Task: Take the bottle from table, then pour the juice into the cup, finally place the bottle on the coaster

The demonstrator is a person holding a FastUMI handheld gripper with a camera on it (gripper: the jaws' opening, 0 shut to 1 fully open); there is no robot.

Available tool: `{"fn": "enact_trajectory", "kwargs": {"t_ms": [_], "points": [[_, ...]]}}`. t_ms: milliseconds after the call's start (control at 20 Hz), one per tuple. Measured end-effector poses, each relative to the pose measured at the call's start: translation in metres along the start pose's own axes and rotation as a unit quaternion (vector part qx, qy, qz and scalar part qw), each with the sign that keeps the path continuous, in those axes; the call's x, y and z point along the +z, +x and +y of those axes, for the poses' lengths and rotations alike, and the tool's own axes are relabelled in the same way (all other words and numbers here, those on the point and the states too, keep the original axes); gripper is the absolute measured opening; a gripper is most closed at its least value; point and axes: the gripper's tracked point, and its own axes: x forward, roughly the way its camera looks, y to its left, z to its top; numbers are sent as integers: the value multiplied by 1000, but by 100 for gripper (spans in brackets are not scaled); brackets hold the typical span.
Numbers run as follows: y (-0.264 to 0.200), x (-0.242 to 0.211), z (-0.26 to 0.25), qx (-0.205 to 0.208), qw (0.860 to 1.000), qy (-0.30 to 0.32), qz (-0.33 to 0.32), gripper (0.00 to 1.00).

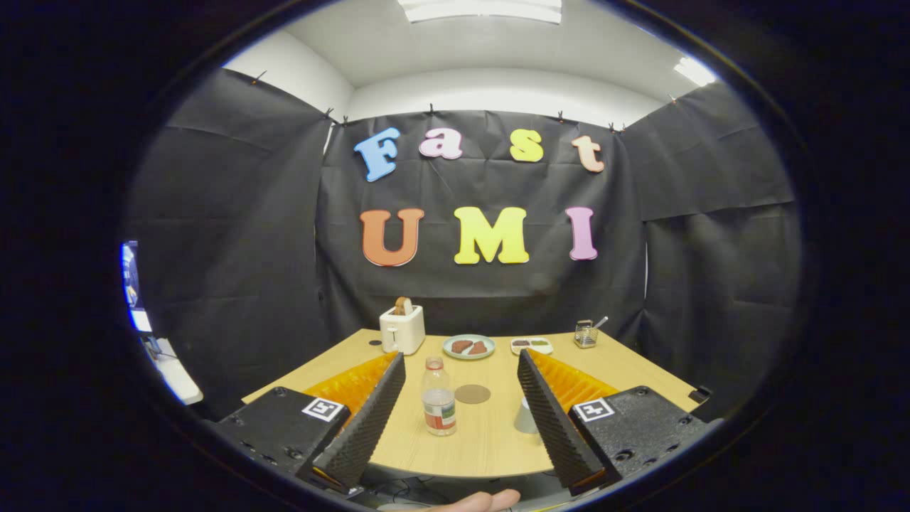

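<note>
Gripper: one gripper (462,412), its two fingers spread wide with nothing between the pads; each finger (366,423) has a black ribbed pad on its inner face, an orange ridged back and a black block with a square marker.
Bottle: one clear plastic bottle (438,397) with a pale cap and a red and white label, upright on the table, just ahead of the fingers and nearer the left one, touching neither.
Cup: one small pale cup (525,417), partly hidden behind the right finger, to the right of the bottle.
Coaster: one flat round brown coaster (473,394), just beyond the bottle and slightly right of it, lying apart from it.
Table: one light wood-grain table (483,441) with a curved near edge.
Toaster: one white boxy toaster (402,328) at the far left, with a brown slice standing up in its slot.
Plate: one round pale green plate (468,346) holding brown pieces, right of the toaster.
Tray: one small white tray (531,345) with dark and green fillings, right of the plate.
Basket: one small wire basket (586,334) at the far right, a handle leaning out of it.
Hand: fingertips of one hand (483,502) show below the table's near edge.
</note>
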Motion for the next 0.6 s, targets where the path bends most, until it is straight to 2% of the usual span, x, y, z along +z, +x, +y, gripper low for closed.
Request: {"fn": "enact_trajectory", "kwargs": {"t_ms": [200, 400, 600], "points": [[9, -9, 9, 7, 1000, -4, 5, 100], [21, -24, 10, -7, 1000, -13, 6, 100], [43, -45, 23, -2, 1000, -19, 3, 100]]}}
